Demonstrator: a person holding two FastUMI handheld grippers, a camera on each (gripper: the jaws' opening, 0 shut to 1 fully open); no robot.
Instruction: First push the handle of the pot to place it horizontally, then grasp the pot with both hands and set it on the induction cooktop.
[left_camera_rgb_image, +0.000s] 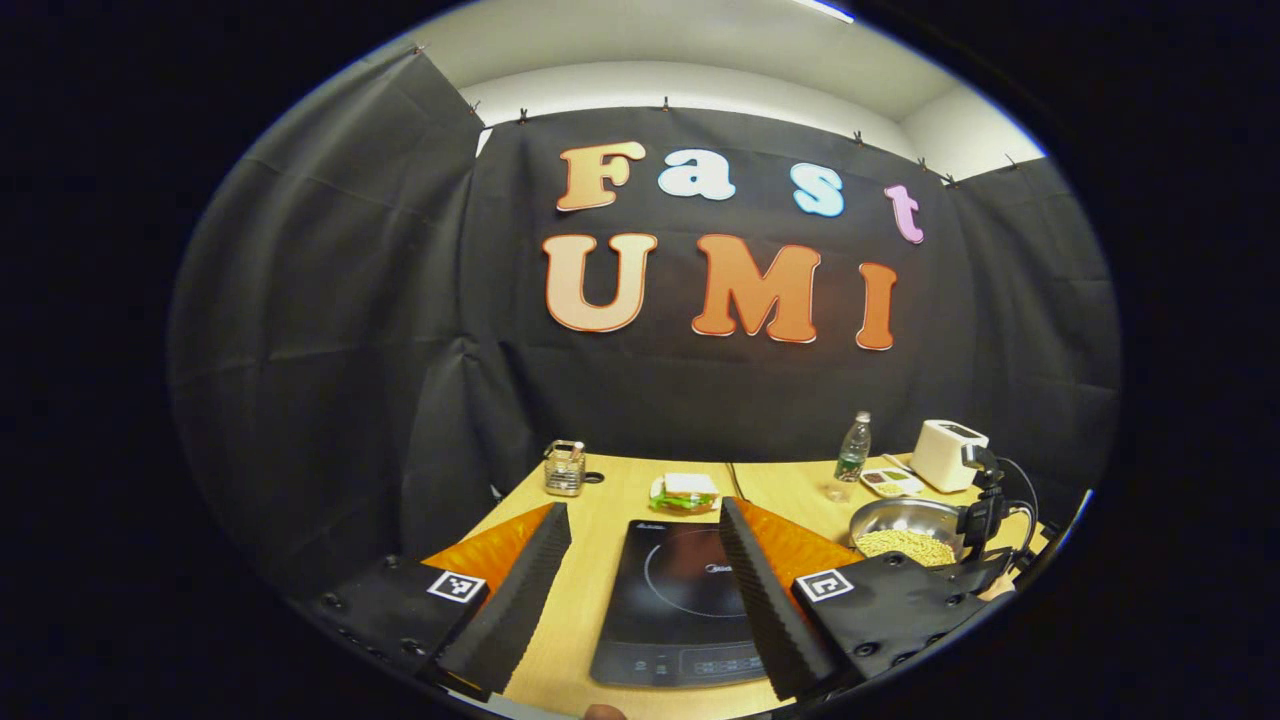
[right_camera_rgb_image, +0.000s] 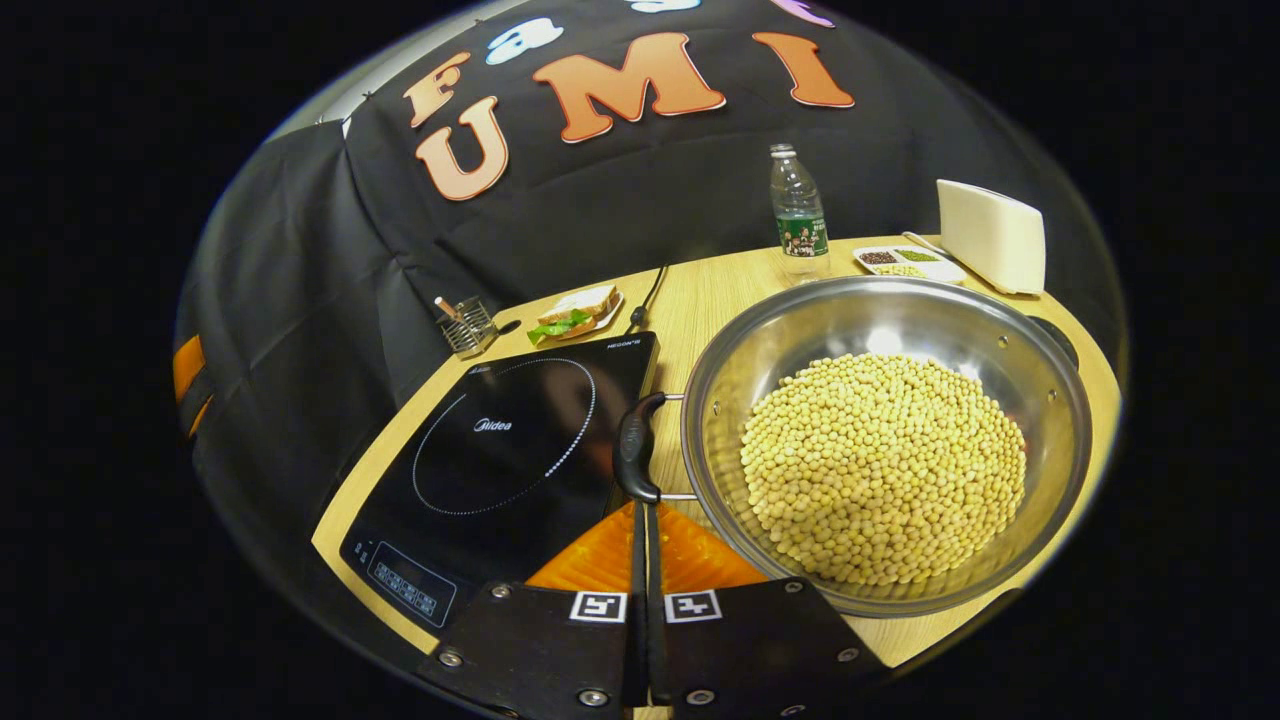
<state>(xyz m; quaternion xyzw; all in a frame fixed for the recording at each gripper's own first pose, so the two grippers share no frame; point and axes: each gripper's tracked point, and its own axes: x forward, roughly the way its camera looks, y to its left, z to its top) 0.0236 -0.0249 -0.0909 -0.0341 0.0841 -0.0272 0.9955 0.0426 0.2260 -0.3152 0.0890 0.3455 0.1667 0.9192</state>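
Observation:
A steel pot filled with yellow beans sits on the wooden table, just right of the black induction cooktop. The pot's black side handle faces the cooktop. My right gripper is shut with nothing between its fingers, and its tips rest at the near end of that handle. In the left gripper view, my left gripper hangs open above the near part of the cooktop, holding nothing. The pot lies off to its right.
Along the back of the table stand a wire utensil holder, a sandwich on a plate, a water bottle, a small divided dish and a white toaster. A black cable runs back from the cooktop.

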